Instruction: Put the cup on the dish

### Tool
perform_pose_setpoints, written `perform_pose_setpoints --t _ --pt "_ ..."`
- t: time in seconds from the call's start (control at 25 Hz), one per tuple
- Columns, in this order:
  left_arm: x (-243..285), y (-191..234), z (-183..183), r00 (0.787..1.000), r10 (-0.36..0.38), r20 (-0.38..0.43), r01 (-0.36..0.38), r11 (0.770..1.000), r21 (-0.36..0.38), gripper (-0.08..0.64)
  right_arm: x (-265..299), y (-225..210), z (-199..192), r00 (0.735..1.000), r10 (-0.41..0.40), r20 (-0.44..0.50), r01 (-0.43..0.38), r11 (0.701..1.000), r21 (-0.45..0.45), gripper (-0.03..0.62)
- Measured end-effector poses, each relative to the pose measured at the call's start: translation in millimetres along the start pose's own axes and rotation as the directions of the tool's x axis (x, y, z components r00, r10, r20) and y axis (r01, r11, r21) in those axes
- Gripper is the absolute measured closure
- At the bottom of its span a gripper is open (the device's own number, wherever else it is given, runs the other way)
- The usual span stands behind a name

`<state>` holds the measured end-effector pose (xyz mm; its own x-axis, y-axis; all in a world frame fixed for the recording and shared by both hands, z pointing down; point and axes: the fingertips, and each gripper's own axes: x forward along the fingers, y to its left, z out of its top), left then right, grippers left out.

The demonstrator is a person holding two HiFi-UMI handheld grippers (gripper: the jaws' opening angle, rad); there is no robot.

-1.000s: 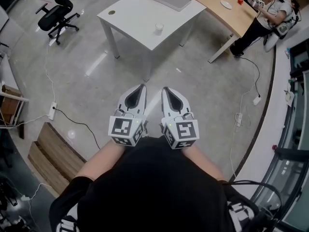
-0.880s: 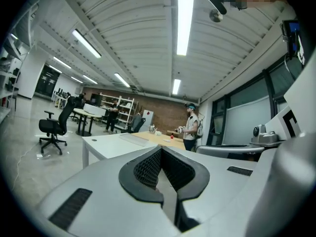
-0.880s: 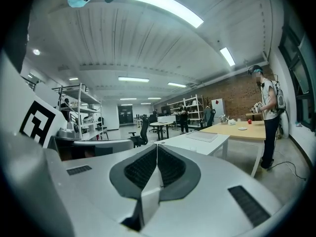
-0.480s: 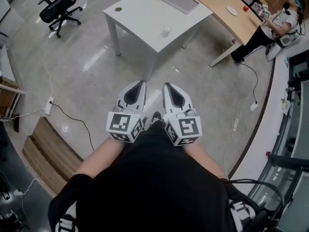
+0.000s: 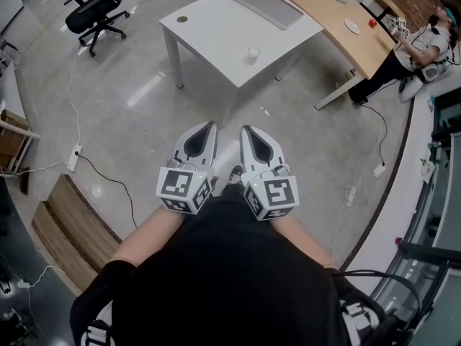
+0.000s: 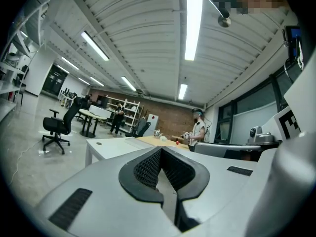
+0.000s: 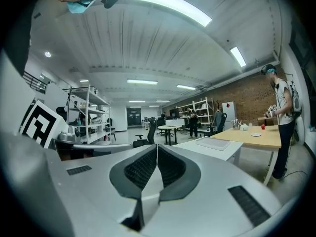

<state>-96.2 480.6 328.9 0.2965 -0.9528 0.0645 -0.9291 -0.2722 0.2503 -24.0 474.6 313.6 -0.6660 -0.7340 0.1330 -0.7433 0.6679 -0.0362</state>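
Note:
A small pale cup (image 5: pixel 253 52) stands near the front edge of a white table (image 5: pixel 216 27), far ahead of me. A white dish (image 5: pixel 352 26) lies on the long wooden table (image 5: pixel 331 13) behind it; the same dish (image 7: pixel 256 135) shows small in the right gripper view. My left gripper (image 5: pixel 209 127) and right gripper (image 5: pixel 245 130) are held side by side close to my body, over the floor and well short of both tables. Both are shut and empty: the left gripper (image 6: pixel 161 149) and the right gripper (image 7: pixel 157 147) each have their ribbed pads pressed together.
A grey tray (image 5: pixel 272 6) lies at the back of the white table. A person (image 5: pixel 425 45) stands at the wooden table's far end. An office chair (image 5: pixel 97 16) is at upper left. Cables and a power strip (image 5: pixel 73 161) cross the floor beside wooden steps (image 5: pixel 68 229).
The white table, the cup and the wooden table have slid right and slightly down in the head view as I walk towards them. Both grippers stay shut, side by side before my body.

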Motion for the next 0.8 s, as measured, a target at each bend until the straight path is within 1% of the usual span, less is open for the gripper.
perform_pose_setpoints --t 0.16,0.36,0.52,0.8 --pt "26.6 -4.7 -9.2 0.999 -0.014 -0.031 0.014 1.000 0.005 0.557 9.8 -23.9 -8.5 1.000 -0.013 -0.012 0.013 1.000 0.022 0.578" --pt "74.5 -13.0 -12.7 0.998 -0.014 -0.055 0.016 1.000 0.027 0.557 31.1 -75.1 -9.3 0.999 -0.030 -0.024 0.031 0.998 0.050 0.578" --pt "116.1 -13.3 -12.8 0.997 -0.001 -0.073 0.003 1.000 0.027 0.557 54.6 -112.1 -7.7 0.999 -0.020 -0.031 0.022 0.998 0.067 0.578" --pt "185.5 -8.8 -11.8 0.995 0.032 -0.092 -0.028 0.999 0.041 0.557 96.4 -172.3 -4.7 1.000 -0.001 -0.017 0.003 0.996 0.089 0.578"
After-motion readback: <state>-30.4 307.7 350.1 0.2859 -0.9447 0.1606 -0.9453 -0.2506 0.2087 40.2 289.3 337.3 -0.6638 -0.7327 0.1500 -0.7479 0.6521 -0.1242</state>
